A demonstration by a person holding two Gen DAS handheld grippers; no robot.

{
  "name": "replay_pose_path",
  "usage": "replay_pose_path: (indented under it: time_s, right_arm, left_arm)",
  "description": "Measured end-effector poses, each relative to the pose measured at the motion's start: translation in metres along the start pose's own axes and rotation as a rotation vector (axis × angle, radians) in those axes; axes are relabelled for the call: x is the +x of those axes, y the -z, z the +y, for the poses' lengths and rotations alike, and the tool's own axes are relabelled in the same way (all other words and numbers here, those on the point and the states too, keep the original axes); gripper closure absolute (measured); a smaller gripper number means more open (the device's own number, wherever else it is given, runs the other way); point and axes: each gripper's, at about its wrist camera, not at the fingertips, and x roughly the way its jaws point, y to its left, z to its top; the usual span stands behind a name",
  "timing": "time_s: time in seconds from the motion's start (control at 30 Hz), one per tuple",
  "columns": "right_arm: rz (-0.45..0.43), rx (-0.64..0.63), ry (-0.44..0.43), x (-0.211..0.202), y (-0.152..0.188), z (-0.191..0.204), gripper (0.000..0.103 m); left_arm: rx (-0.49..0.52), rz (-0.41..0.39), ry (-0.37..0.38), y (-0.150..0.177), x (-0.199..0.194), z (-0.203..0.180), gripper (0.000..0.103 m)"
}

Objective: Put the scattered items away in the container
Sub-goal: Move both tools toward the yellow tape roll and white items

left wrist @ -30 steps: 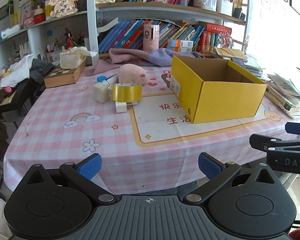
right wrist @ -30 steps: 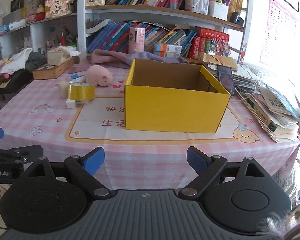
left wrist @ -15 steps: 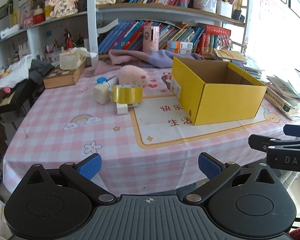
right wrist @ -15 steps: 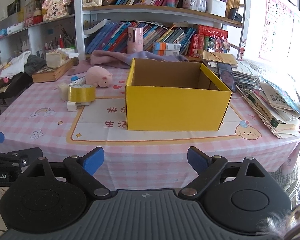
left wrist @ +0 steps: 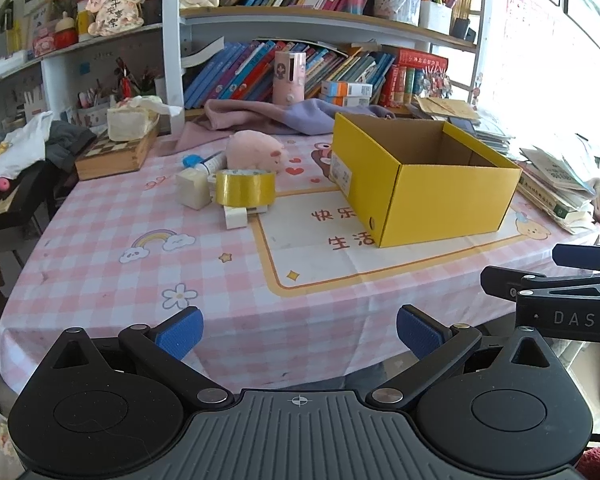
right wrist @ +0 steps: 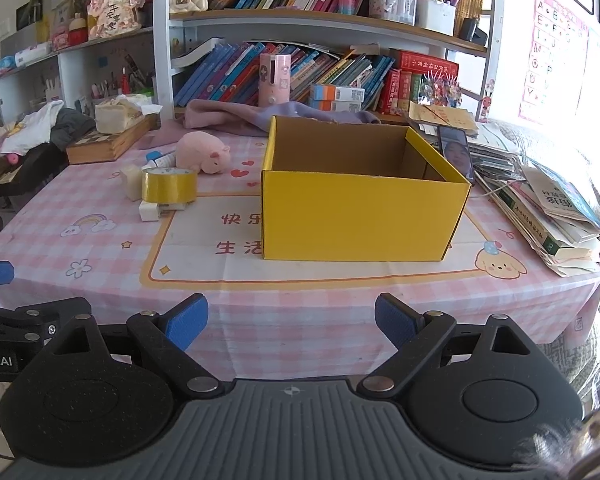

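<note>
An open yellow cardboard box (left wrist: pixel 440 188) (right wrist: pixel 360 216) stands on the pink checked tablecloth (left wrist: pixel 140 264). To its left lie a roll of yellow tape (left wrist: pixel 245 188) (right wrist: pixel 169 187), a pale cube (left wrist: pixel 193 189), a small white block (left wrist: pixel 236 217), a pink plush pig (left wrist: pixel 256 154) (right wrist: pixel 202 152) and a blue-capped tube (left wrist: pixel 204 159). My left gripper (left wrist: pixel 298 330) is open and empty, before the table's near edge. My right gripper (right wrist: pixel 292 320) is open and empty, facing the box.
A wooden chess box (left wrist: pixel 116 154) with a tissue pack sits at the back left. A purple cloth (left wrist: pixel 284 114) lies behind the items. Stacked books (right wrist: pixel 552 216) and a phone (right wrist: pixel 454 152) lie right of the box. Bookshelves (right wrist: pixel 300 60) stand behind.
Both grippers have moved slightly forward toward the table, so the box and items look a little larger. Both stay open and empty.
</note>
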Motion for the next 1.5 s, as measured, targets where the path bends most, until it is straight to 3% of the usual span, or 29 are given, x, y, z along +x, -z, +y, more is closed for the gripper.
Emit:
replay_pose_path:
  time_s: [0.33,0.7,1.03,1.5]
  right_arm:
    - [0.005,-0.011,-0.021,0.0,0.001,0.011,0.012]
    - [0.018,-0.028,-0.054,0.004,-0.003,0.022,0.02]
    - [0.019,-0.045,-0.097,0.009,-0.008,0.031,0.021]
    - [0.04,-0.078,-0.179,0.024,-0.01,0.046,0.033]
  left_arm:
    - [-0.014,0.023,0.017,0.005,-0.001,0.007,0.0]
    - [-0.042,0.038,-0.001,0.012,-0.006,0.017,0.0]
    - [-0.058,0.037,-0.029,0.014,-0.008,0.024,0.0]
    - [-0.088,0.036,-0.071,0.015,-0.007,0.036,0.0]
